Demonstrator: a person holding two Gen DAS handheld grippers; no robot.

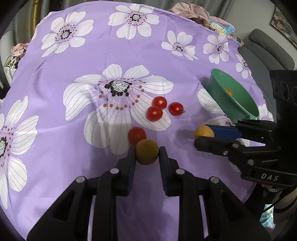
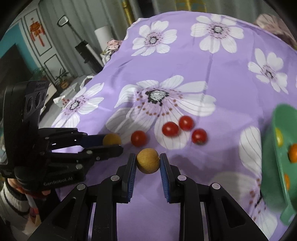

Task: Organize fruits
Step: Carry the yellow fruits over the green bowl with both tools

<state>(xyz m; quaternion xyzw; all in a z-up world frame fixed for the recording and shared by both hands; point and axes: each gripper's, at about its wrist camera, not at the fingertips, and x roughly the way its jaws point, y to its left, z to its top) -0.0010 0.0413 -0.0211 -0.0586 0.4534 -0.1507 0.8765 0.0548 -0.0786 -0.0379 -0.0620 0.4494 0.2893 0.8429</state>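
I've got a tan round fruit (image 1: 147, 152) pinched between the blue pads of my left gripper (image 1: 147, 153), jaws narrow and tight on it, and a second tan fruit (image 2: 148, 161) clamped the same way in my right gripper (image 2: 148, 161). Both hang above the purple flowered cloth (image 1: 78, 61), near its front edge. In the left view the held fruit covers the lower part of one red tomato (image 1: 137, 135), so I can't tell whether they touch. Three more tomatoes (image 1: 154, 113) sit loose in a cluster just past it, on a big white petal toward the middle of the cloth, two of them touching and the third just beside. The green bowl (image 1: 232, 98) is tipped at the cloth's right edge; from the right view its far side is cut off by the frame, and I can make out a yellow piece and orange pieces (image 2: 293, 153) inside, blurred, so I won't name them. My own fingers hide the cloth straight below each camera. The person's sleeve (image 2: 11, 202) shows at the lower left, mostly cropped. Open cloth runs wide to the left and to the far edge, where crumpled pink fabric (image 1: 189, 11) is bunched.
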